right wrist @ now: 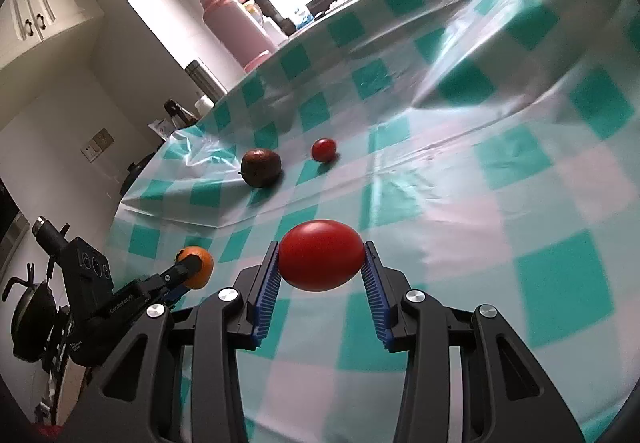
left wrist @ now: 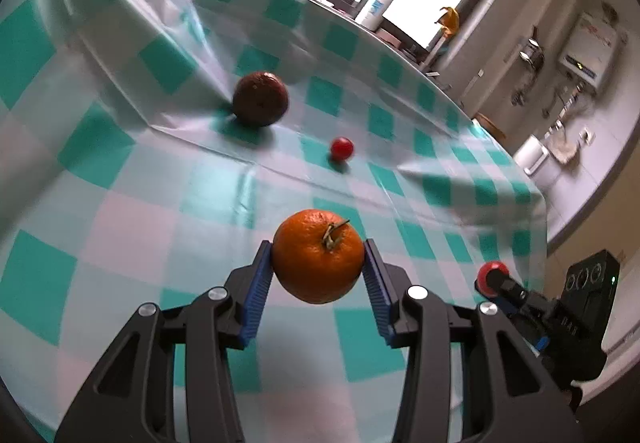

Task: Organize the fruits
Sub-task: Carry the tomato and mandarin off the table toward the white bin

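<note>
A dimpled, stemmed orange (left wrist: 319, 255) sits clamped in the left hand-held gripper (left wrist: 319, 263), above the counter (left wrist: 120, 211). The right hand-held gripper (right wrist: 321, 263) squeezes a smooth oval tomato (right wrist: 321, 255). Beyond, a brown fruit (left wrist: 261, 99) and small cherry tomato (left wrist: 342, 148) rest on glossy checked cloth.

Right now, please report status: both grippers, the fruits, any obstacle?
Left gripper shut on orange. Right gripper shut on tomato. Brown fruit, small red fruit on tablecloth. Nothing blocking.

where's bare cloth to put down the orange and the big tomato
Bare checked cloth lies beneath the held orange and tomato, and stretches to the near edge. Farther back it is crowded: the brown fruit beside a raised fold, with the small tomato close by.
</note>
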Demonstrator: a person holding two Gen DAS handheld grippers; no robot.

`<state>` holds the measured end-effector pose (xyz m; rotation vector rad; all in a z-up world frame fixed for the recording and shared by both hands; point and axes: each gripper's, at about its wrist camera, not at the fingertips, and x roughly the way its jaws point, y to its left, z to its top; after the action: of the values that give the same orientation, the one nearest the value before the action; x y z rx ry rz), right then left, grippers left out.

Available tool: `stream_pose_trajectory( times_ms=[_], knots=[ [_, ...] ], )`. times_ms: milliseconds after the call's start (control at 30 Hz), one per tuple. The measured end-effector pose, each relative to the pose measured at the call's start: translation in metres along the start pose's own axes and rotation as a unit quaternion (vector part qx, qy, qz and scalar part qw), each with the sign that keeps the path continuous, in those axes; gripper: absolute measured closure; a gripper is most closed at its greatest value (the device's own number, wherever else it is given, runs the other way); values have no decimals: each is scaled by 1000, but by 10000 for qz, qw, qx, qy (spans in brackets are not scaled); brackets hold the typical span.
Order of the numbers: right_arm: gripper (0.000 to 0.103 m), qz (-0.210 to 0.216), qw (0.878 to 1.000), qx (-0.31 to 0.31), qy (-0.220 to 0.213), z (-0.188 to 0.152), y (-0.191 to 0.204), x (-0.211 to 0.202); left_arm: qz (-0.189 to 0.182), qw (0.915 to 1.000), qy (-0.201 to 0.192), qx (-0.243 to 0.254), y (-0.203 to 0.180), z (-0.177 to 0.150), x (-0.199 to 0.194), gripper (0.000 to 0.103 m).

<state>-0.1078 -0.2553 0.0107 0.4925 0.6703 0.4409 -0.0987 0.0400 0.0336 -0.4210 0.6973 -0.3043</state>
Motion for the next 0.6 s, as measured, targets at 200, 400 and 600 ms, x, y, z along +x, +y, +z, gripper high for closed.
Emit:
stream_pose_trajectory(
  times_ms=[200,400,600],
  knots=[
    [62,-81,9997,-42,-214,-15,-17,-39,-114,9985,141,526,-35,-18,-3,58],
    [62,-310,9979,-104,-553,-30,-34,-78,-333,9919,193,1213,-81,-35,-6,58],
    [62,-445,9931,-40,-1086,-42,-57,-129,-819,9752,319,2030,-138,-62,-7,58]
  ],
)
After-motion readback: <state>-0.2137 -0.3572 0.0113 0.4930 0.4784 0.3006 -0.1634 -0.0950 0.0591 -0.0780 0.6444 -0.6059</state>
